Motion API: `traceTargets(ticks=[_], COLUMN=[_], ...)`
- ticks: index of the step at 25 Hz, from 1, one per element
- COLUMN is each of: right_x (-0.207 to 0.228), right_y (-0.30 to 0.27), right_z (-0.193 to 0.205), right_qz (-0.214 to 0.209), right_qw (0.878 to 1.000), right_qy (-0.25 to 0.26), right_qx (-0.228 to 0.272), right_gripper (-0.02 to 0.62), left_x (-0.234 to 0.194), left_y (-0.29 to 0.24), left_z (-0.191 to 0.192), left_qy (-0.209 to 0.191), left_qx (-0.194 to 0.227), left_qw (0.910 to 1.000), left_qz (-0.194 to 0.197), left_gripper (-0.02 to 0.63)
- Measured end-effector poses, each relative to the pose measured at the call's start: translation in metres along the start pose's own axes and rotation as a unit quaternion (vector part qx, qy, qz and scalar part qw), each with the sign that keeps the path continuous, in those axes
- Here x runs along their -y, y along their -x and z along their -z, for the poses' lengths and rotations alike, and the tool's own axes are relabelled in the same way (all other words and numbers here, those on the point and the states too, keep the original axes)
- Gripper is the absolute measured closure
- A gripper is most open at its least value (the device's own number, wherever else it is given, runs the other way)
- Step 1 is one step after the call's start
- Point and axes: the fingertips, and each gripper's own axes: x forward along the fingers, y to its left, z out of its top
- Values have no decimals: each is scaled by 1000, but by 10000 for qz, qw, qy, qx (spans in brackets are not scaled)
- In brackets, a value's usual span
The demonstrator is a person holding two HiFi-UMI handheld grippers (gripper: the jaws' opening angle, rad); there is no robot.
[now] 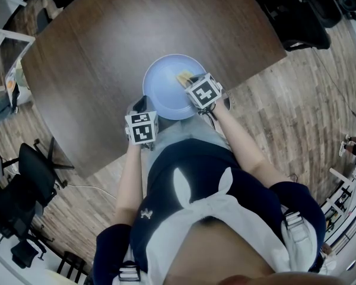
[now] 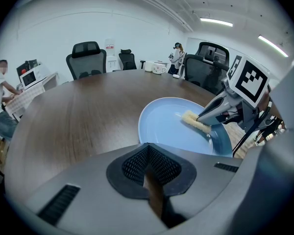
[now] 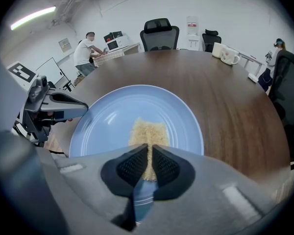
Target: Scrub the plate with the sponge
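Head view: a pale blue plate lay on a dark wooden table, close to the edge nearest the person. The right gripper reached over the plate's near right rim, and the left gripper sat at its near left rim. Right gripper view: the jaws were clamped on the near end of a yellow sponge. The rest of the sponge lay flat on the plate's inner surface, slightly towards the person from the centre. Left gripper view: the jaws met pad to pad with nothing held between them, and the plate lay ahead and to their right. The right gripper view showed the left gripper's tip right at the plate's rim, but whether it touched could not be told. Background: black office chairs stood beyond the table, white mugs rested at its far edge, and a person stood at a counter along the wall.
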Motion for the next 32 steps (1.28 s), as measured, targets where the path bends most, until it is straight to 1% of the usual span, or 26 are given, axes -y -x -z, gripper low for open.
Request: traceTargets(ticks=[13, 21, 28, 32], right_x=[17, 17, 17, 8], right_y=[5, 7, 5, 4], right_z=[5, 7, 12, 14], right_qz=[327, 311, 284, 118], right_qw=[9992, 9990, 9991, 9995], right_qy=[-219, -277, -24, 34], right_qx=[-101, -181, -317, -279], right_gripper=[571, 571, 571, 571], left_x=[-2, -3, -1, -1], left_y=[2, 4, 1, 0], left_z=[0, 0, 0, 1], left_qy=[-3, -23, -22, -33], left_qx=[-3, -1, -11, -15], left_qw=[10000, 10000, 10000, 10000], left_qz=[21, 44, 77, 73], left_gripper=[603, 603, 603, 603])
